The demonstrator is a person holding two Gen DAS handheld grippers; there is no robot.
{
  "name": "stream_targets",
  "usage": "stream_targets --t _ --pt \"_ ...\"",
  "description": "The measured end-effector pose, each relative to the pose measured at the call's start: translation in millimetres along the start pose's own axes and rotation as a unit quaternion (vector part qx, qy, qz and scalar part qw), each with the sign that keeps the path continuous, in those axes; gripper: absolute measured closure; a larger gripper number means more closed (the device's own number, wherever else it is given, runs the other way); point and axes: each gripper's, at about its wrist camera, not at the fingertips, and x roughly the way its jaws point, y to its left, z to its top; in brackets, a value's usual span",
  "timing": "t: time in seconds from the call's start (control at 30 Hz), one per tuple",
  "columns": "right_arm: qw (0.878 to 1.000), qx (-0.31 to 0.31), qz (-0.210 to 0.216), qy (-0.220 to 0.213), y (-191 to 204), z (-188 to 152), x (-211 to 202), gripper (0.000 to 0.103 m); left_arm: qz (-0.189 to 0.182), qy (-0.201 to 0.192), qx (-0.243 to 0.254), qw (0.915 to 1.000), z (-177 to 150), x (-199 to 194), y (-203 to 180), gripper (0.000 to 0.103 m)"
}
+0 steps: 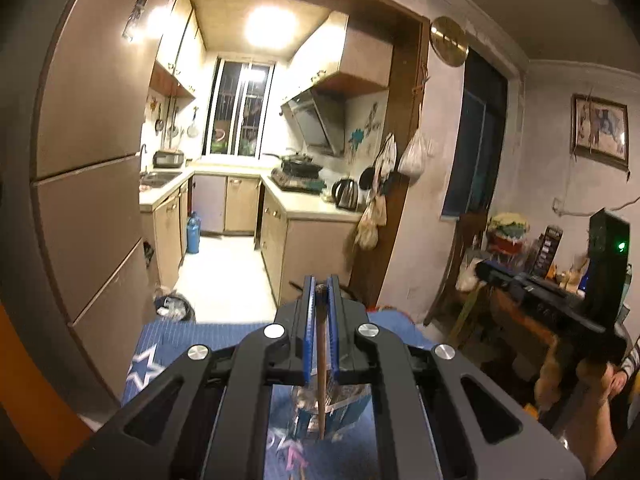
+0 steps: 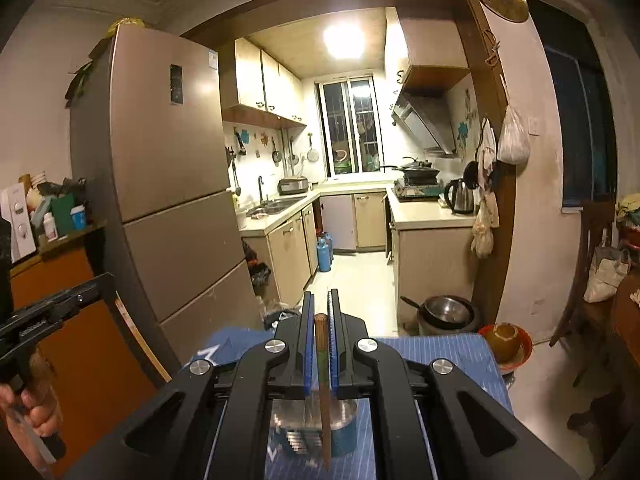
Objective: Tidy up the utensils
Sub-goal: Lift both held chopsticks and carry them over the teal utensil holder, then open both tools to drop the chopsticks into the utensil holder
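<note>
Chopsticks fill both my grippers: the left gripper [image 1: 321, 286] pinches one brown chopstick [image 1: 321, 364], the right gripper [image 2: 320, 300] clamps another chopstick [image 2: 322, 380], above a metal holder [image 2: 308, 420].

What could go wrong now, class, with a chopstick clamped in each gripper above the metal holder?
1. The left chopstick hangs tilted in the left gripper; it may miss the holder.
2. The right chopstick in the right gripper could strike the holder's rim and slip.

One brown chopstick [image 1: 321, 364] hangs upright, its tip over a shiny holder [image 1: 332, 408]; another chopstick [image 2: 322, 384] hangs over a round metal holder [image 2: 320, 424].
</note>
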Motion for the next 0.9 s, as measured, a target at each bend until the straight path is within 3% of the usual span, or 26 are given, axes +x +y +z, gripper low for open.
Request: stream_targets --t 0.17,0.37,0.67,0.9 --pt "1.000 -0.003 -0.006 -0.009 3.7 21.0 32.5 0.095 0.009 -0.010 0.012 0.9998 15.9 28.1 -11.4 0.098" --pt "1.000 -0.008 -0.015 0.001 5.8 16.3 78.1 0.095 0.014 0.006 0.012 0.9998 2.8 72.6 -6.6 0.098" --pt "0.998 -0.016 -0.018 0.057 6.0 -48.7 131.7 0.095 0.037 0.050 0.009 0.9980 -59.8 121.6 15.4 0.098" --pt "0.995 -0.019 -0.025 0.096 3.8 -90.4 146.4 0.095 0.058 0.074 -0.007 0.9955 -91.9 126.4 34.4 0.098"
